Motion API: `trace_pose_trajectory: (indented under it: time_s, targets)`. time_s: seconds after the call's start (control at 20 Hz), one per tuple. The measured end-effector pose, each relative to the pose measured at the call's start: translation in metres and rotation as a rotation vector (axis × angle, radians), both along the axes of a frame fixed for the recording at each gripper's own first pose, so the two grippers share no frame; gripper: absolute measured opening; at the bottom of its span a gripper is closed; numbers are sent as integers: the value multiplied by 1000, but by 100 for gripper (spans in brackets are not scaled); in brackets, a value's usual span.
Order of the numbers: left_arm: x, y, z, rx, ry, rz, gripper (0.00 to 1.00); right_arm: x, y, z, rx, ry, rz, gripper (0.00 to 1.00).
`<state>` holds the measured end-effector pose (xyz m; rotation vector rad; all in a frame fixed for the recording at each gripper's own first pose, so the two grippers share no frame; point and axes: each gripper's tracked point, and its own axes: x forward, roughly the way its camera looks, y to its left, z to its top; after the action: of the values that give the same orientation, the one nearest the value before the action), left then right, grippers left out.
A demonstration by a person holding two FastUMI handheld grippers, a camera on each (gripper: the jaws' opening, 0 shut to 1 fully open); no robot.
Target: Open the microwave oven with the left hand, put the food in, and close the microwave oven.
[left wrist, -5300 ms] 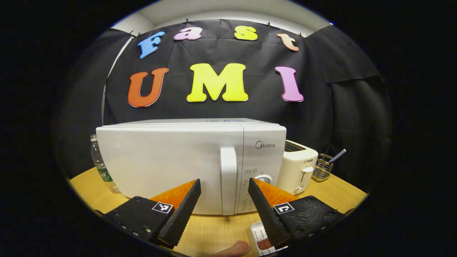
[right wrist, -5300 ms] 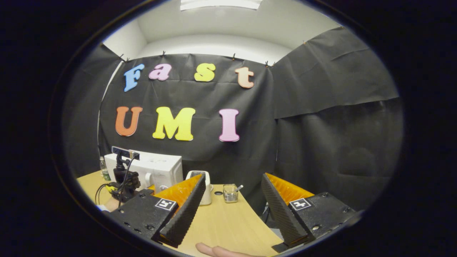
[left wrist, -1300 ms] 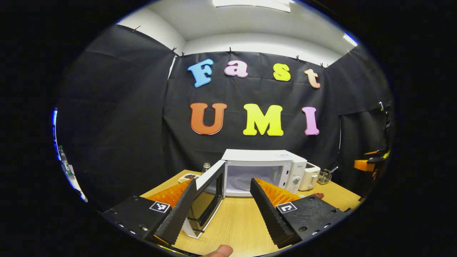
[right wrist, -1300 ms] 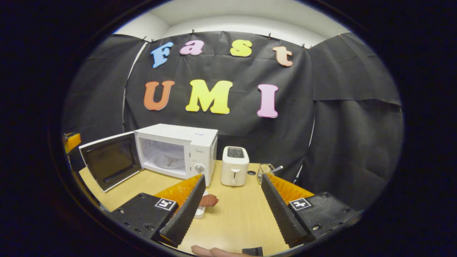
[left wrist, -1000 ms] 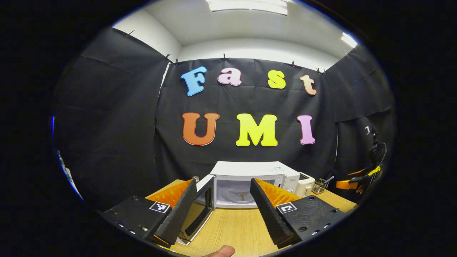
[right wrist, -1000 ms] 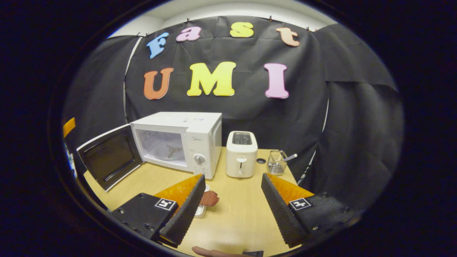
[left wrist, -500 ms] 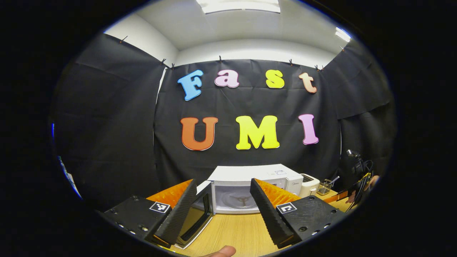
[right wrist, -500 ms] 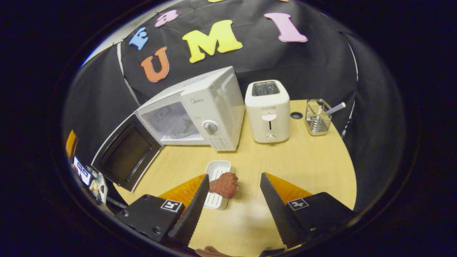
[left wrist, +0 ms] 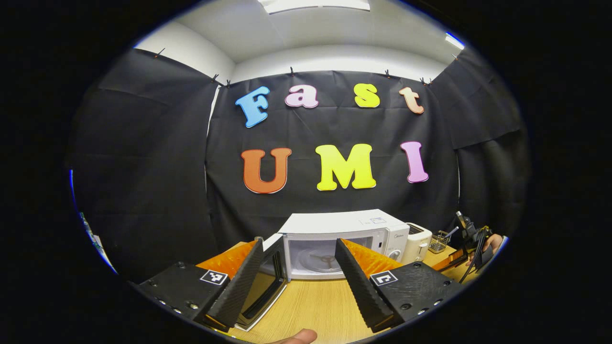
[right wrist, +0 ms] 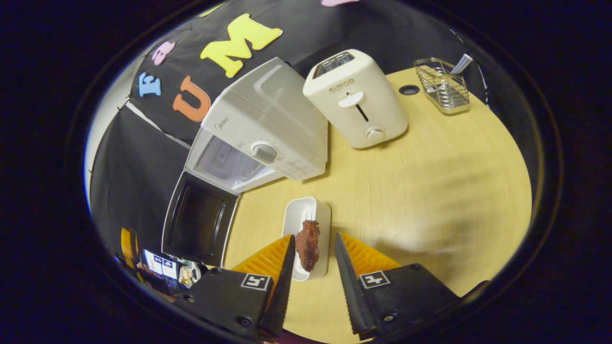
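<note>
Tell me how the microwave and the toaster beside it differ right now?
The microwave is the larger, boxy one, its door swung wide open; the toaster is smaller, rounder and cream, with slots on top. The microwave has a dial, the toaster a lever and knob. Both stand on the wooden table.

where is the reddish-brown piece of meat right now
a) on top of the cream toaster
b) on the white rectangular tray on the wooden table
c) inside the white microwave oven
b: in the right gripper view the reddish-brown piece of meat lies on the white rectangular tray on the table, between the open right gripper fingers, while the open microwave cavity holds no food.
</note>
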<state>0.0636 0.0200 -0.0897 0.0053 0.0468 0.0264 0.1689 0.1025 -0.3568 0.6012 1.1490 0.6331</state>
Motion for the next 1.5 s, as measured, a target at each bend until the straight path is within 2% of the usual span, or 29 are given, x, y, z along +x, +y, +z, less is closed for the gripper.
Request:
trace_pose_trajectory:
  time_s: [0.05,0.1,0.15,0.2,0.25,0.45,0.5,0.55,0.8,0.95,1.0,1.2,1.45,1.5]
  targets:
    - [-1,-3,0,-7,3,-12,93,-7,8,-2,38,45,20,28]
    - [-2,-5,-1,-15,6,-21,92,-10,7,-4,47,74,26,34]
    - [-2,-5,0,-20,5,-26,92,-13,9,-8,54,96,22,17]
    - [-2,-4,1,-21,2,-27,92,-14,6,-5,56,94,23,6]
    - [-3,-3,2,-20,-2,-26,92,-14,6,-5,49,80,21,11]
    - [-9,6,1,-26,-9,-22,92,-17,-6,19,-2,-28,-4,10]
    - [-10,9,1,-25,-12,-20,81,-20,-6,26,-15,-59,-3,9]
    - [-12,12,1,-26,-15,-17,81,-24,-6,35,-31,-92,-1,9]
    - [-19,27,-2,-44,-29,-13,81,-38,8,68,-216,-333,9,9]
    - [-27,41,-5,-47,-33,2,81,-54,37,88,-278,-452,29,9]
    - [-29,47,-5,-47,-38,8,92,-59,47,96,-290,-493,38,9]
    - [-38,64,-12,-53,-28,31,92,-72,95,117,-300,-606,53,9]
    - [-49,84,-13,-66,-35,49,92,-61,149,121,-316,-714,24,10]
    - [-50,88,-13,-67,-37,59,81,-56,160,122,-319,-734,14,9]
